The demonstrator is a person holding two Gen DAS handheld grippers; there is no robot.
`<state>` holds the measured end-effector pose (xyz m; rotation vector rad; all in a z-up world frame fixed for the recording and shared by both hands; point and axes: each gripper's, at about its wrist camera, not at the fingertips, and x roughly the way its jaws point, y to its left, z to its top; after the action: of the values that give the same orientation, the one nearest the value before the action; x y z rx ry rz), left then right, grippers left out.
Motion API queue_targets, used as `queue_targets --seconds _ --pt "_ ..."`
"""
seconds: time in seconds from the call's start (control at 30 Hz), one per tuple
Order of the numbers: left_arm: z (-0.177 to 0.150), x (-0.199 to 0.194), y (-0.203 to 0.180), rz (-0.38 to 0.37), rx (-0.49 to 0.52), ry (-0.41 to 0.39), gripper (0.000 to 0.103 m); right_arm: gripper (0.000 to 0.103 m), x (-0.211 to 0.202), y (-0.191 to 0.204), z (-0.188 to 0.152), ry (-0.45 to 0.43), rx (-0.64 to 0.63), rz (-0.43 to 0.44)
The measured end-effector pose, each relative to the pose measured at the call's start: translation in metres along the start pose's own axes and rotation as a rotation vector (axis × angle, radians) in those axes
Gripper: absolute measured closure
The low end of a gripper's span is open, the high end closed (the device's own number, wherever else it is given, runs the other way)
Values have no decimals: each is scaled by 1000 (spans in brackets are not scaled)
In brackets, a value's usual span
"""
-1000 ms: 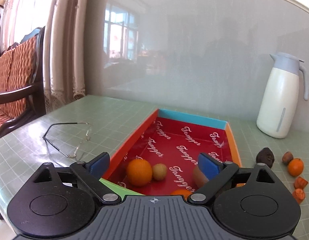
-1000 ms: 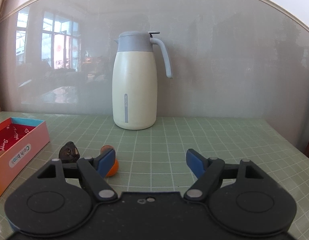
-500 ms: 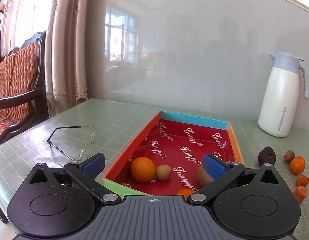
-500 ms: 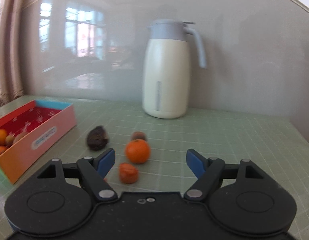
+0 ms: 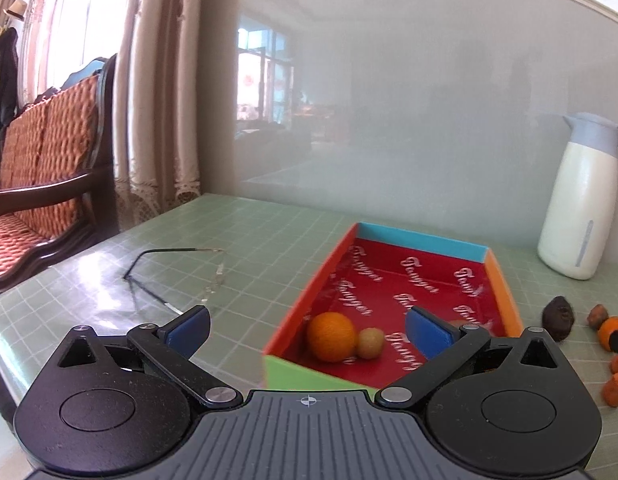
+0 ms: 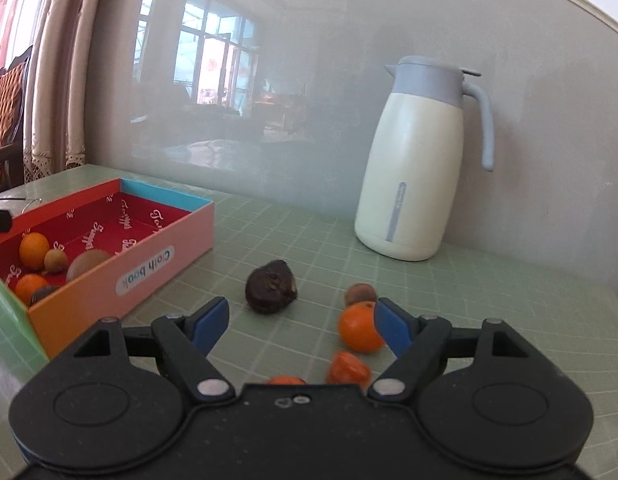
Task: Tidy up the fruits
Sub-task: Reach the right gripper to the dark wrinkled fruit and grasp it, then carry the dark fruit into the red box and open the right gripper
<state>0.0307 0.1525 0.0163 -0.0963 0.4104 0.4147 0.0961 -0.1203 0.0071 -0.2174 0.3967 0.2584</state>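
Observation:
A red-lined box [image 5: 421,240] holds an orange [image 5: 332,336], a small tan fruit [image 5: 370,343] and more fruit behind my right finger. My left gripper [image 5: 307,326] hovers open over the box's near end, holding nothing. In the right wrist view the box [image 6: 181,240] lies at the left. Loose on the table are a dark wrinkled fruit [image 6: 271,286], a small brown fruit [image 6: 360,293], an orange [image 6: 359,328] and two reddish pieces [image 6: 347,368]. My right gripper [image 6: 301,318] is open just above them, the orange beside its right finger [image 6: 391,330].
A white jug with a grey lid [image 6: 413,176] stands against the wall at the back right. Folded glasses [image 5: 173,276] lie left of the box. A wooden chair with an orange cushion [image 5: 49,168] and curtains stand past the table's left edge.
My left gripper's jaws spread wider and it backed off the box a little. My right gripper swung left, so the box and loose fruits came into its view.

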Motion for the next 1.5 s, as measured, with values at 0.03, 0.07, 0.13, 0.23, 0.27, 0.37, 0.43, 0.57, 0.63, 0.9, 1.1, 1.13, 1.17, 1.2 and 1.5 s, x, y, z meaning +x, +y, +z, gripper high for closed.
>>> queue_targets --seconds 0.03,0.07,0.13,0.23,0.27,0.37,0.43,0.57,0.63,0.9,1.1,1.13,1.17,1.2,1.5 --pt "0 0 4 10 -3 0 0 24 3 3 1 -2 -2 -2" --pt "0 1 8 21 -8 0 0 24 7 4 2 -3 -3 -4" --pt "1 1 19 45 -29 -3 0 24 14 6 5 -1 5 -2" --pt "0 5 37 100 -75 2 0 24 28 8 8 20 35 -3" --pt "0 7 42 127 -87 5 0 24 32 8 9 28 48 -3" --pt "-2 11 58 177 -115 26 0 24 44 13 12 44 65 -12" --pt "-3 13 68 191 -130 30 0 24 51 17 14 51 68 -17" --pt "-6 16 85 219 -134 37 0 24 69 24 17 88 53 -27" --pt "-7 18 92 231 -138 44 0 25 79 26 17 120 46 -37" --pt "-8 25 111 245 -177 76 0 35 108 16 14 223 94 -39" --pt "-10 22 107 230 -167 77 0 59 99 15 17 205 110 -16" --pt "-10 21 106 229 -167 77 0 59 95 16 18 193 107 -15" --pt "-10 21 107 228 -168 77 0 59 90 17 19 176 102 -13" --pt "-11 21 107 229 -169 77 0 59 85 19 22 160 97 -9" --pt "-11 21 114 234 -181 85 0 59 54 37 33 78 61 44"
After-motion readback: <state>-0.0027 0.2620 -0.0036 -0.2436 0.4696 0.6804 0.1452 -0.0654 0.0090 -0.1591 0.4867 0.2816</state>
